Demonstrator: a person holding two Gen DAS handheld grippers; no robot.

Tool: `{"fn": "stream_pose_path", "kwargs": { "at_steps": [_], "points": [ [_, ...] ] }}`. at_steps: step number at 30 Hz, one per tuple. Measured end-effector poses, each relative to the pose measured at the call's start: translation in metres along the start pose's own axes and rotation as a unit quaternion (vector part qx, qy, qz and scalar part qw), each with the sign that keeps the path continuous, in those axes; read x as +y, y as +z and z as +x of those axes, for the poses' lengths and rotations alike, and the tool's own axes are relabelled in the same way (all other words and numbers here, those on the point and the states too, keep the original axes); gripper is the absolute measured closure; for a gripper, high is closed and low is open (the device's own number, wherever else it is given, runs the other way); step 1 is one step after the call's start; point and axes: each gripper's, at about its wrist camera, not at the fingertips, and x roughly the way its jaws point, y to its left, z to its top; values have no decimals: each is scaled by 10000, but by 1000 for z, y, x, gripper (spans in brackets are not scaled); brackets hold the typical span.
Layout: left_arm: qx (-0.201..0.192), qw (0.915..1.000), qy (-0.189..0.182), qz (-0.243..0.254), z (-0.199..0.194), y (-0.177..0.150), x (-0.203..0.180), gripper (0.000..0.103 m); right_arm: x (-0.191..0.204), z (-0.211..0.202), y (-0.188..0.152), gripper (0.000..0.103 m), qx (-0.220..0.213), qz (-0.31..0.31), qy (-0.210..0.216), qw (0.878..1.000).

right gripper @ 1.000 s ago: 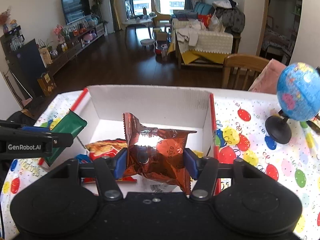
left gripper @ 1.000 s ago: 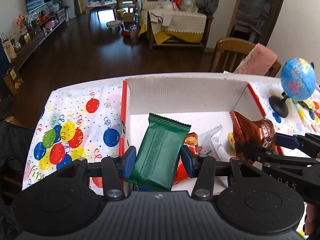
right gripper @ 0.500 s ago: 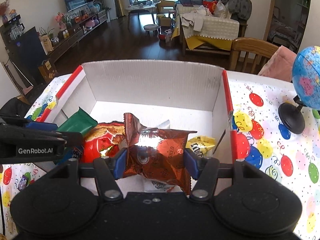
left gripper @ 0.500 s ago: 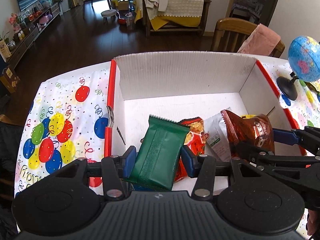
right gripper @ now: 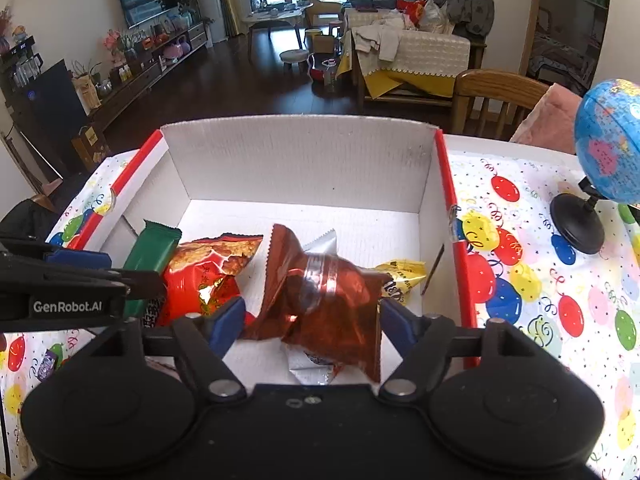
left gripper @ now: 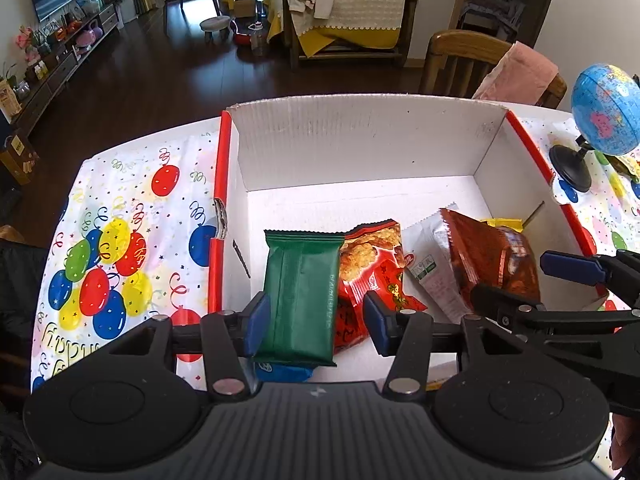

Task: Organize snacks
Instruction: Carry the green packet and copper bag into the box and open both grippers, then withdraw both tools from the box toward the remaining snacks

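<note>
Nearest, both grippers hang over the near edge of the white cardboard box (left gripper: 360, 140), each with a snack between its fingers. On the left gripper (left gripper: 316, 320) the jaws are opening: the right pad stands clear of the green packet (left gripper: 302, 292) while the left pad touches its edge, so the packet looks freed to lie on a blue wrapper (left gripper: 282, 372) at the box's near wall. On the right gripper (right gripper: 310, 320) the jaws are also opening, and the crumpled brown foil bag (right gripper: 324, 296) sits between the spread pads, dropping onto a white sachet (right gripper: 320, 246).

Just beyond, more snacks already rest on the box floor: a red chip bag (right gripper: 204, 268) between the two packets and a yellow packet (right gripper: 402, 278) toward the right wall. The far half of the box is bare.

Judging by this, the task is well under way, with two more snacks being released; a small purple packet (right gripper: 46, 362) seems to remain on the balloon tablecloth (left gripper: 120, 208). Farther right stands a globe (right gripper: 608, 140).
</note>
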Motion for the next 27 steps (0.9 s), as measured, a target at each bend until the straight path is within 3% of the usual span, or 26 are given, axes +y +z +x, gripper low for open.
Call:
{"fn": "stream_pose_path", "kwargs": {
  "at_steps": [3,15,19,27],
  "points": [
    [-83,10000,-38,-28,-10,-2,2,46,1,-8,-1,24,-54,-3,18,10000],
    [-373,9992,-119,-85,-62,-17,8,45,13,-59,-7,15,-383,-48,122,9992],
    [-496,9986,-132,-114,-83,-26,12,38,22,-78,-11,12,-520,-71,183,9985],
    [-722,9972,-139,-170,-124,-48,21,37,38,-115,-24,9,-759,-123,303,9966]
  ]
}}
